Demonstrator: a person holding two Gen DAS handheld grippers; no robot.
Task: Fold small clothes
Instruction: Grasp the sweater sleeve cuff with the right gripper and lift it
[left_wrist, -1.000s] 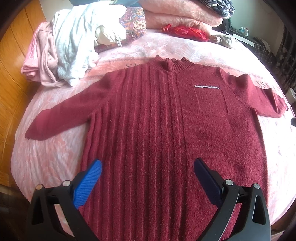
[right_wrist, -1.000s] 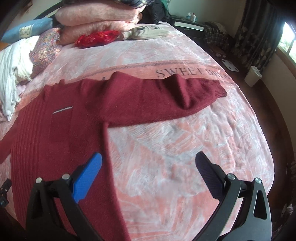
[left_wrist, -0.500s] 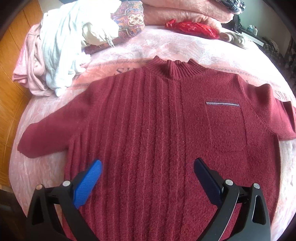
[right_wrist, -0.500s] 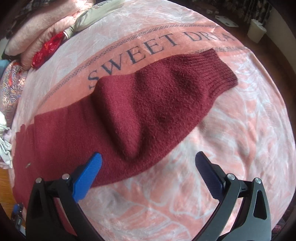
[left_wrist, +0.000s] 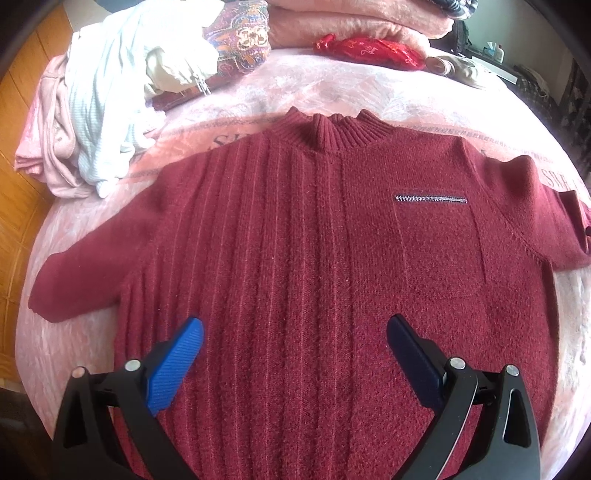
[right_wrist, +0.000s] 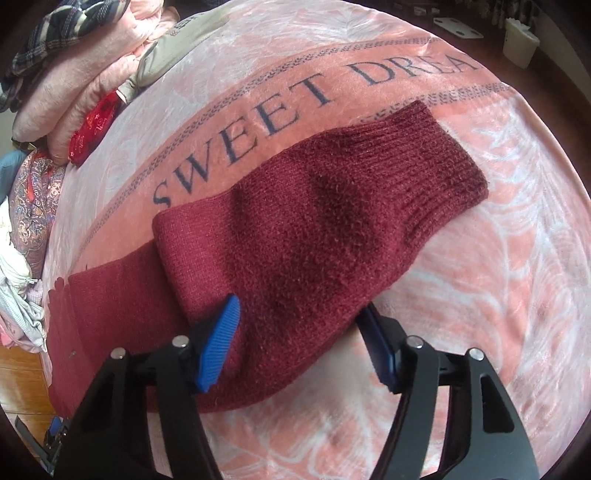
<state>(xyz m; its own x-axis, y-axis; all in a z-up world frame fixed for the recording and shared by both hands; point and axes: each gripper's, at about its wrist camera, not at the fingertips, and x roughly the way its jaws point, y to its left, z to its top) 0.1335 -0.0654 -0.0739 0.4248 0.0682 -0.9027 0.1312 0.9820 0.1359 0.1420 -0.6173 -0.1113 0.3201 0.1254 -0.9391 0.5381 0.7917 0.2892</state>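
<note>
A dark red knit sweater (left_wrist: 306, 266) lies flat, front up, on the pink bedspread, with a zip chest pocket (left_wrist: 430, 199) and both sleeves spread out. My left gripper (left_wrist: 293, 339) is open and empty, hovering over the sweater's lower body. In the right wrist view the sweater's sleeve (right_wrist: 314, 229) lies across the bedspread, its ribbed cuff (right_wrist: 439, 162) at the far right. My right gripper (right_wrist: 299, 321) is partly closed around the near edge of the sleeve, one finger on each side; the fabric fills the gap between them.
A heap of white and pink clothes (left_wrist: 92, 103) lies at the bed's far left. Folded pink blankets (left_wrist: 354, 18) and a red cloth (left_wrist: 369, 50) sit at the headboard end. The bedspread (right_wrist: 461, 295) carries "SWEET DREAM" lettering. A white bin (right_wrist: 519, 42) stands on the floor beyond.
My right gripper has moved down onto the sleeve and its fingers have narrowed around the sleeve's near edge. My left gripper has crept slightly forward over the sweater's body.
</note>
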